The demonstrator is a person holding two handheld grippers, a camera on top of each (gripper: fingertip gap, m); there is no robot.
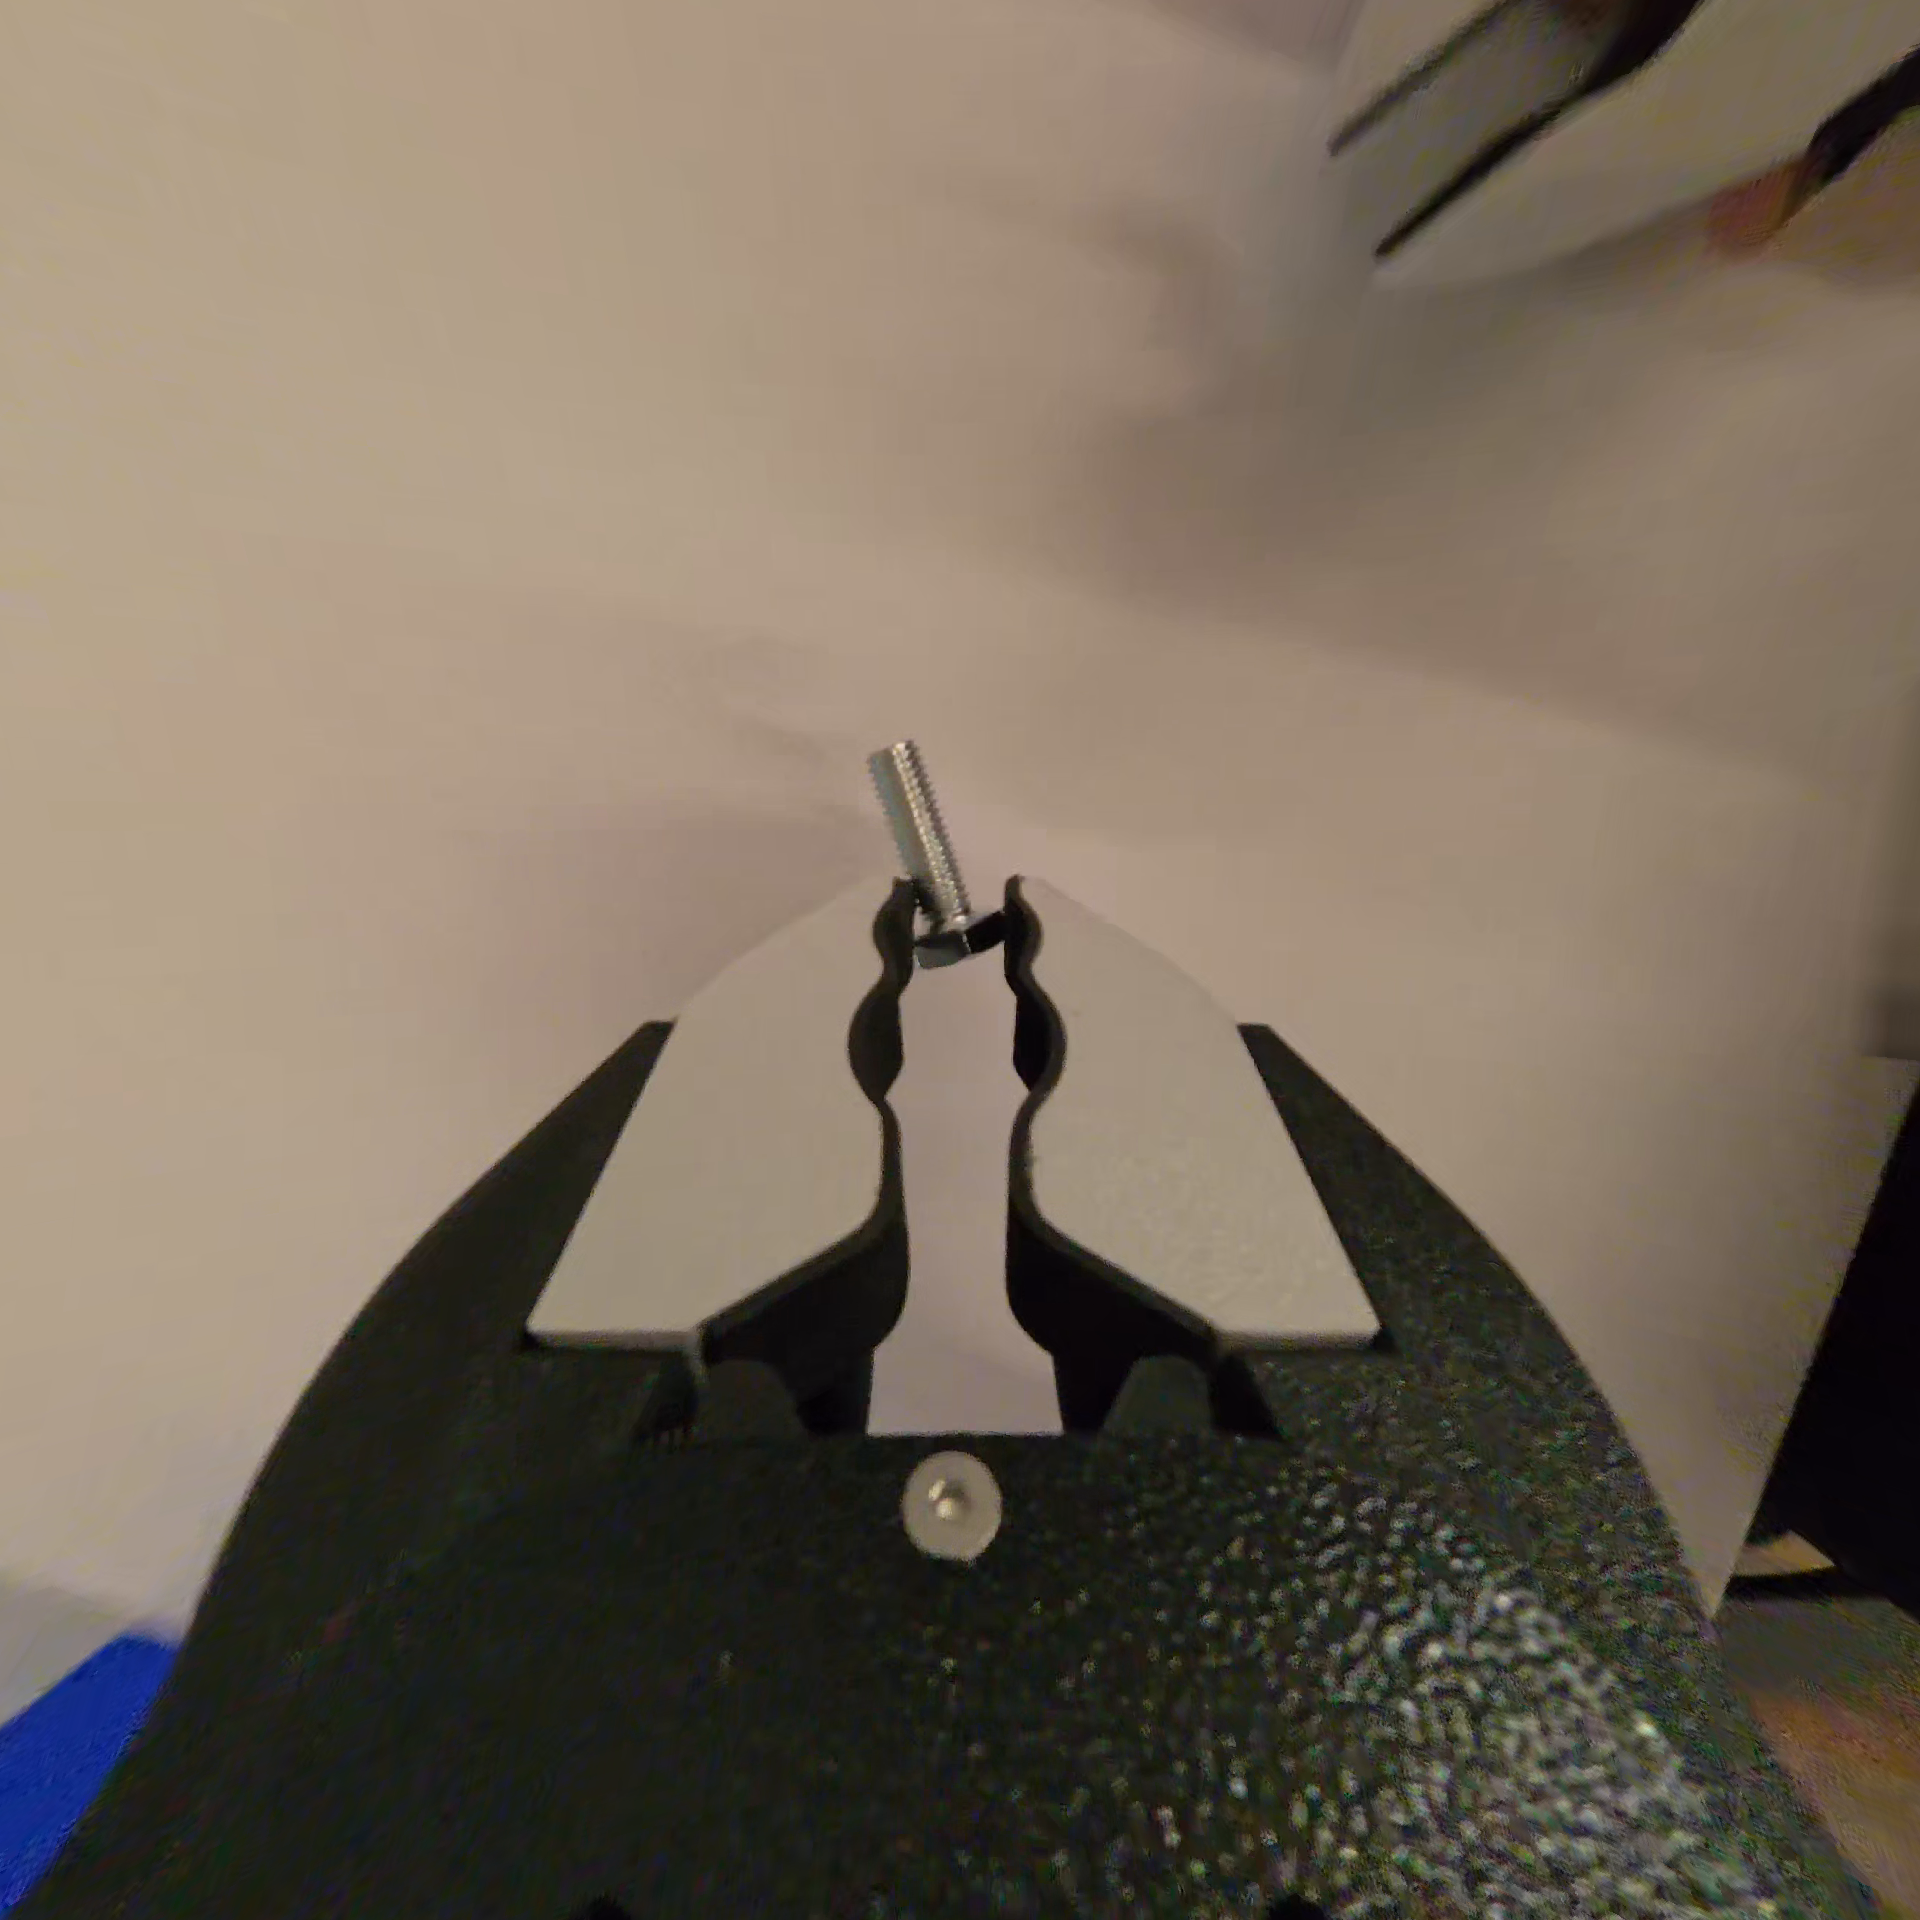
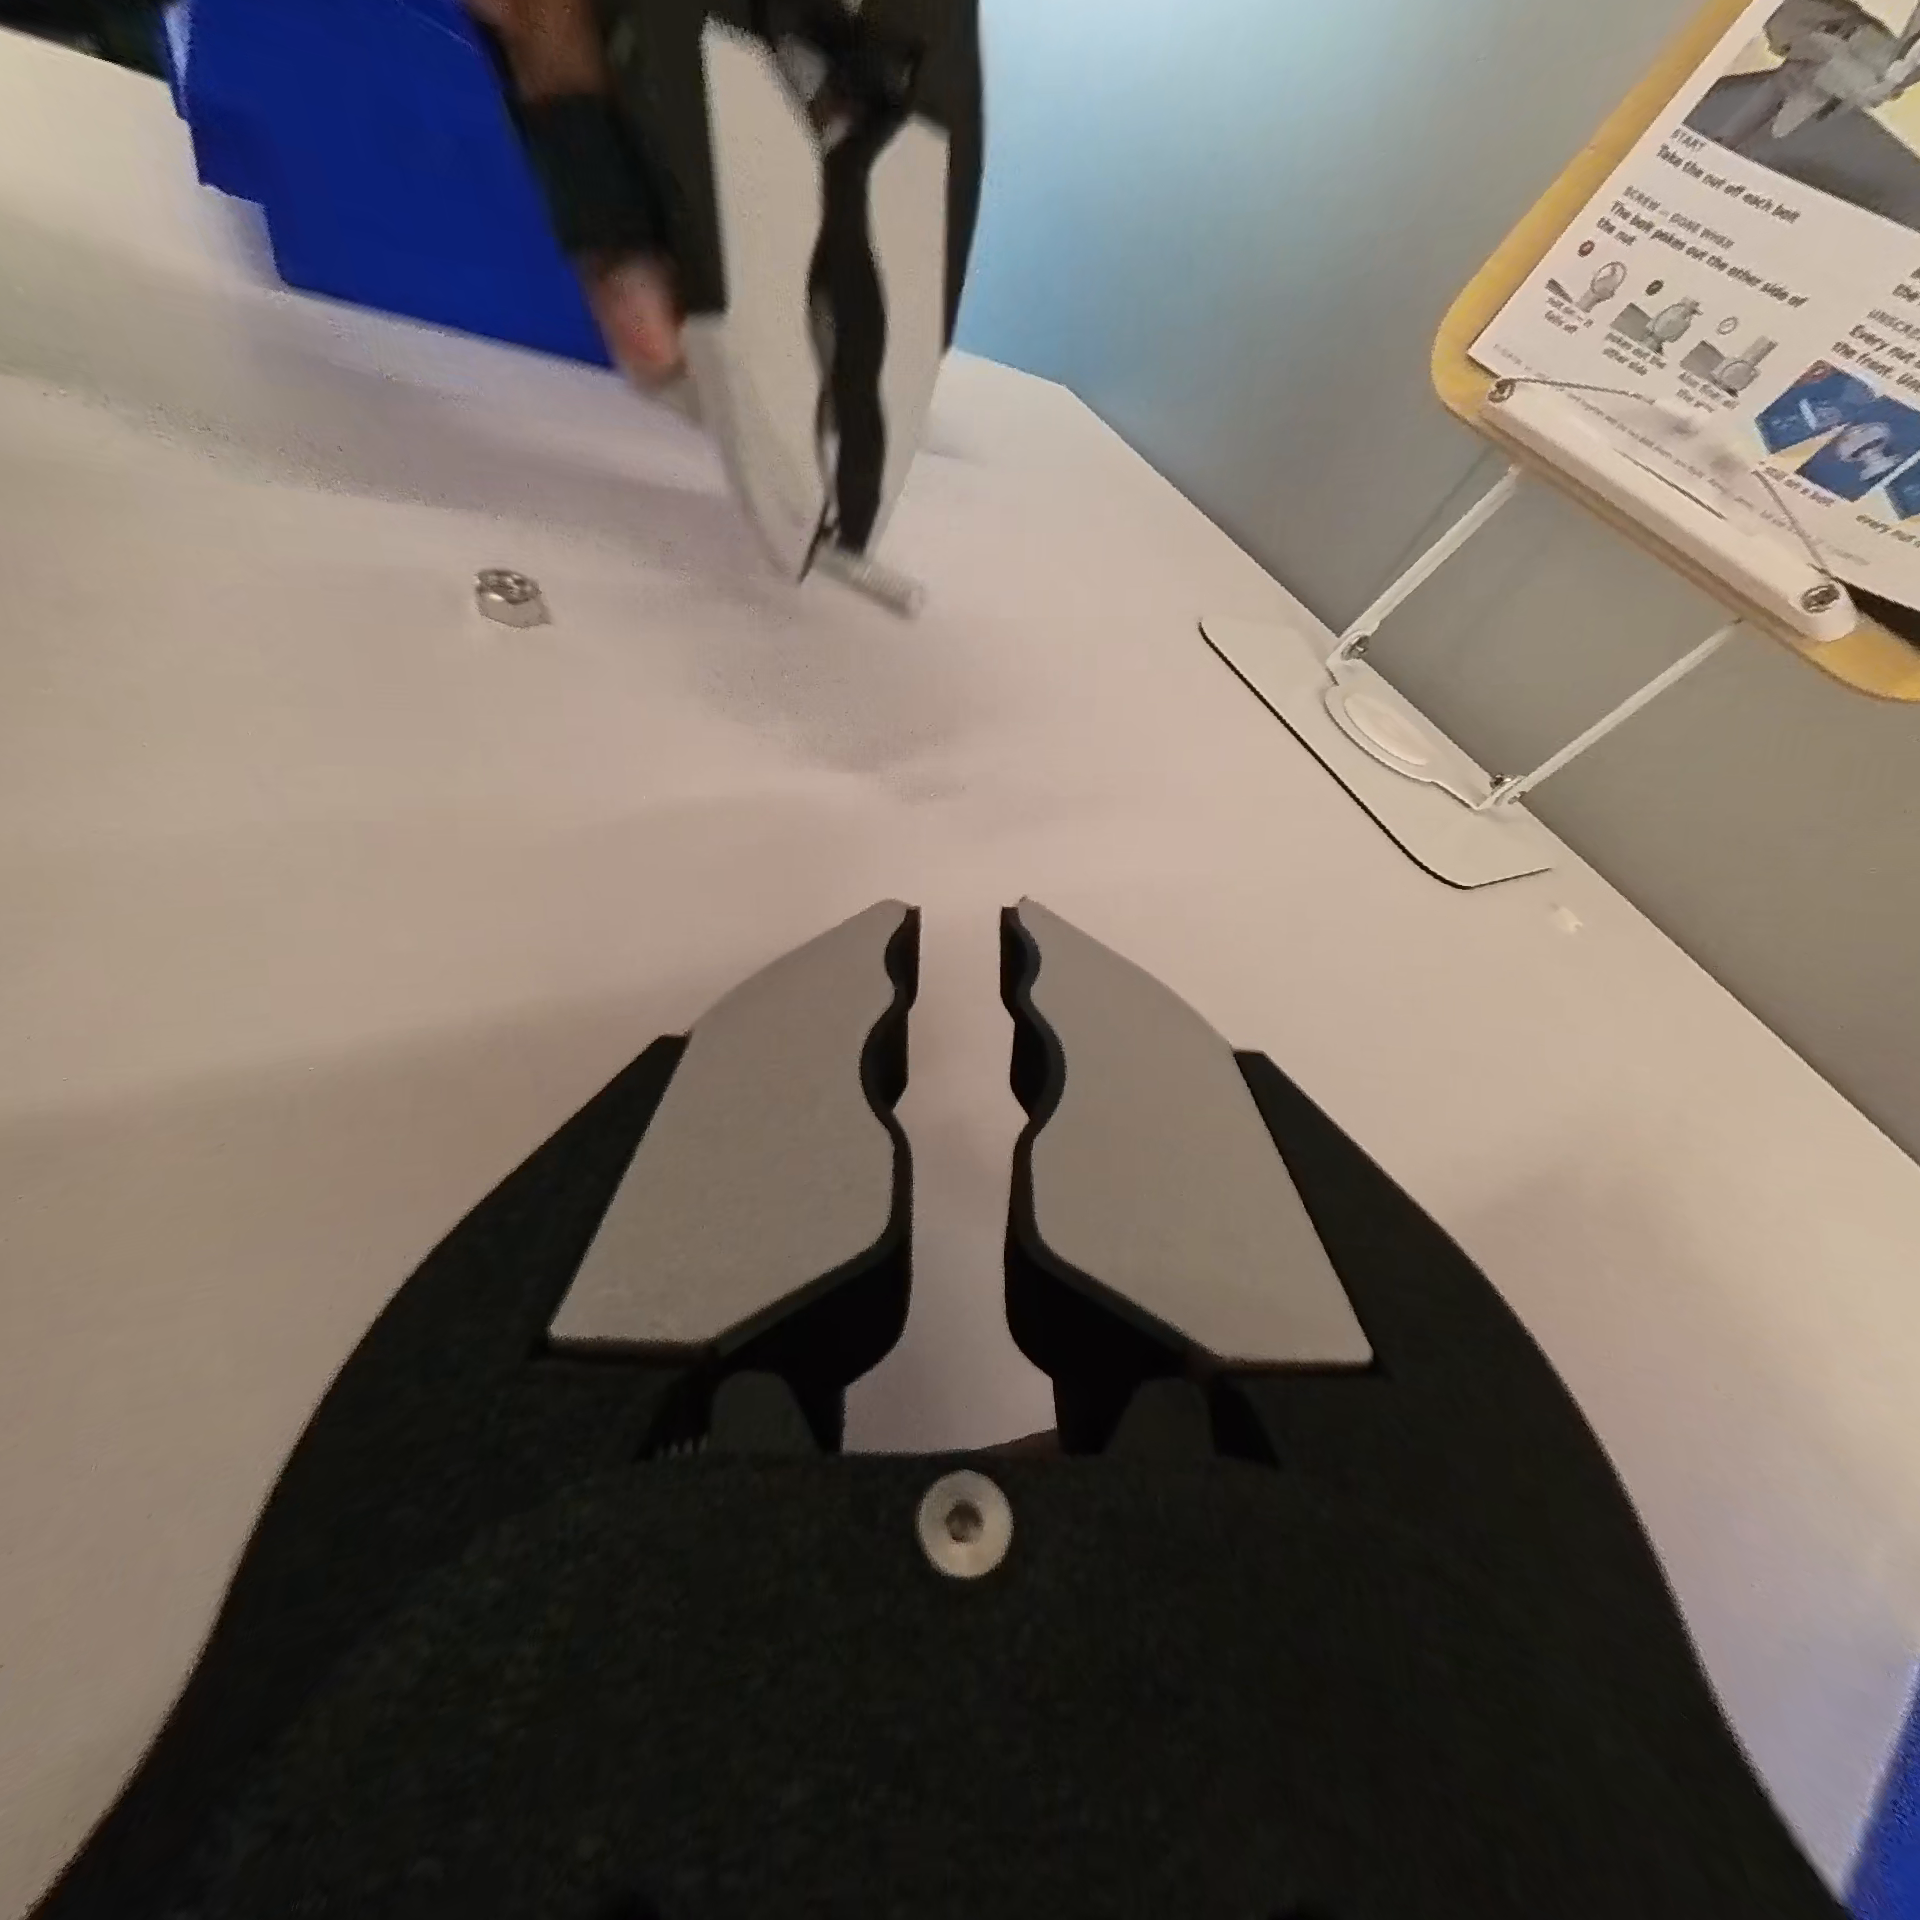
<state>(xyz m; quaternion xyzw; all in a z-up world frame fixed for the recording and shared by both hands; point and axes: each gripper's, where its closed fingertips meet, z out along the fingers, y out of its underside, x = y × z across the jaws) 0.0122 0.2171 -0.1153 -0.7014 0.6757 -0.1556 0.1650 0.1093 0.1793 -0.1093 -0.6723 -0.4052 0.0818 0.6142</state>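
Two grippers are working over the white table (image 2: 312, 935): the left gripper (image 1: 954, 914) is pinching a silver bolt (image 1: 920, 831) by its head, while the right gripper (image 2: 960, 920) is hovering parted and empty. Keeping the bolt's threads exposed seems wise; a nut (image 2: 509, 600) is lying nearby.

the blue bin (image 2: 384, 177) is cut off by the top edge and motion-blurred.

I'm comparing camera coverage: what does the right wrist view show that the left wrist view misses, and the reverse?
Only the right wrist view shows the small silver metal nut, the blue plastic bin, the printed instruction sheet on a stand and the open, bare right tool. Only the left shows the bolt's head clamped in the left tool. Both show the silver threaded bolt and white table.
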